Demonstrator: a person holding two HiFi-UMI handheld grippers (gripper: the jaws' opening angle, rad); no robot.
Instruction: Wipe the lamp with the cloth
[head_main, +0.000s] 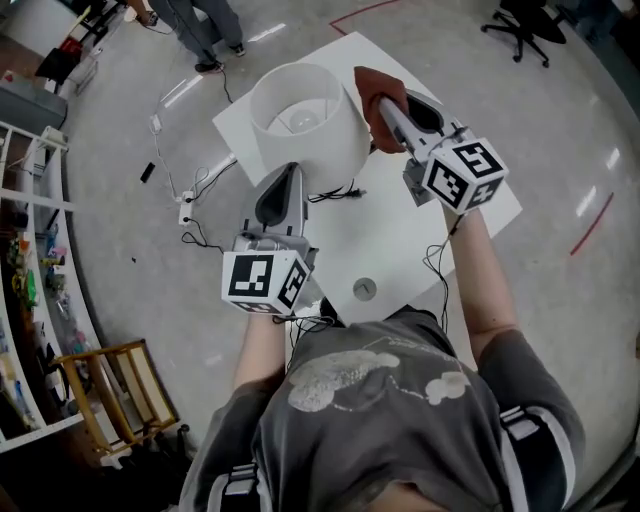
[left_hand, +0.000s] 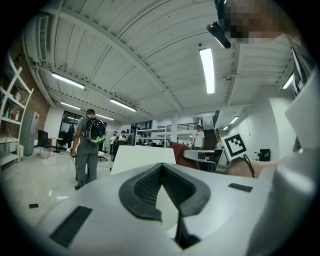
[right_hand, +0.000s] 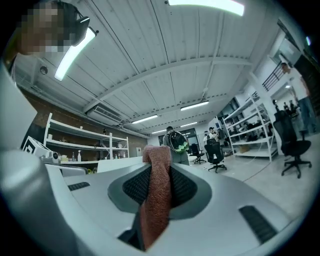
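- Head view: the lamp (head_main: 298, 120) stands on the table (head_main: 400, 245). Our right gripper (head_main: 384, 106) holds the cloth (head_main: 374, 92) just right of its shade, and our left gripper (head_main: 289, 172) waits in front.
- Left gripper view: the jaws are together and empty.
- Right gripper view: the jaws are clamped on the cloth.

The person wears a grey short-sleeved T-shirt (head_main: 400, 420) with a pale chest print. The left gripper (head_main: 292, 170) and right gripper (head_main: 388, 108) are pale grey, each topped by a black-and-white marker cube.
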